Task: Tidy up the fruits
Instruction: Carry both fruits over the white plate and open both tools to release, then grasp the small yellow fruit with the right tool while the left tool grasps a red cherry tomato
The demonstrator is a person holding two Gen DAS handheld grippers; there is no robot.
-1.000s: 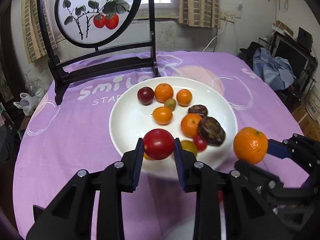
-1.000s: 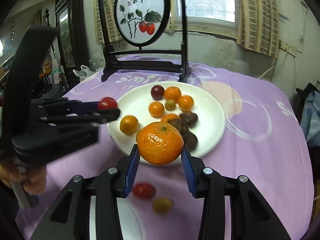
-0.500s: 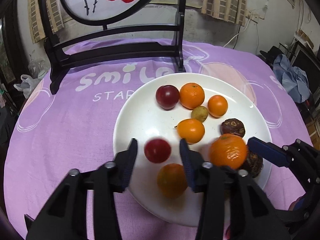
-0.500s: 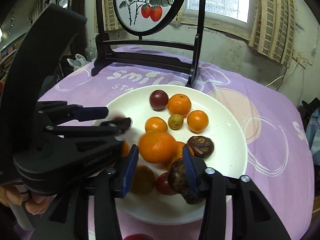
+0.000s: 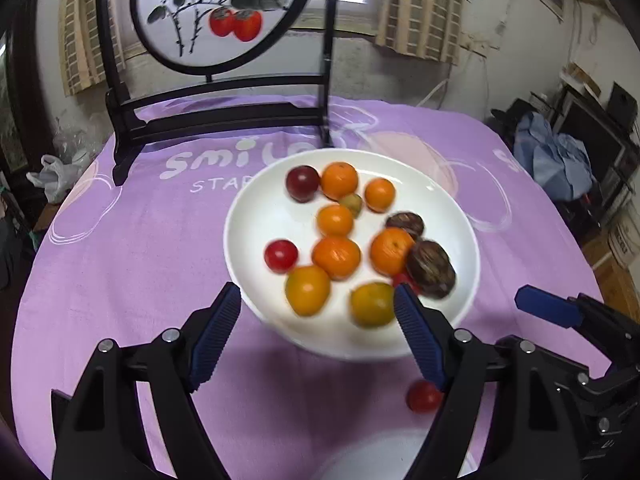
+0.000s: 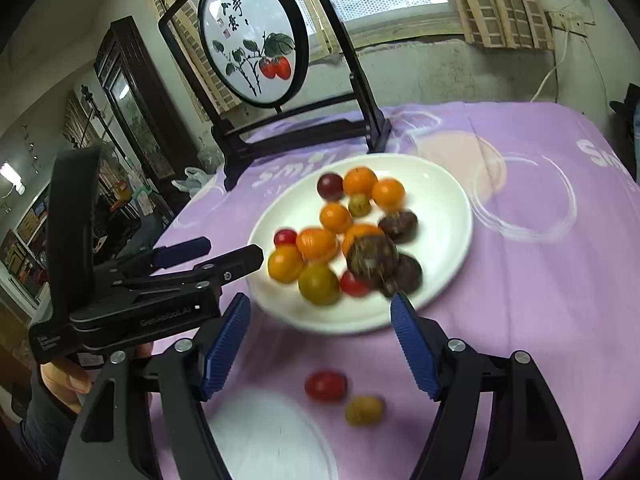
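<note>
I start close to me. My left hand-held gripper (image 5: 316,336) has its jaws apart and opening wider, and nothing is between them. My right hand-held gripper (image 6: 320,344) is the same: jaws apart, opening, nothing held. Both point down at the near rim of the white plate (image 5: 256,216).

On the purple cloth of the bench (image 5: 152,264), just this side of the plate, two small fruits are still loose. In the right view, a red tomato (image 6: 326,386) lies at about 6 o'clock from the plate, and a little yellow fruit (image 6: 365,411) sits just beside it, at its 4 o'clock. At the very bottom edge I see a pale white shape, maybe a second plate, but it is too blurry to be sure.

Further out, the plate holds most of the fruit. A red tomato (image 5: 281,256) rests at 9 o'clock in the pile. An orange (image 5: 337,257) sits in the middle. Two dark brown wrinkly fruits (image 5: 430,268) lie at 3 o'clock. A dark plum (image 5: 303,183) is at 12 o'clock, near the far rim. Some fruit looks smeared, so I think it may be rolling.

I think the step now is letting go and going for the loose ones. To do it well, I should let the pile stop, then bring one gripper low over the red tomato on the cloth, one finger on each side, and close softly so it does not squash or shoot away.

Beyond the plate stands a black frame with a round painting (image 5: 216,12).
</note>
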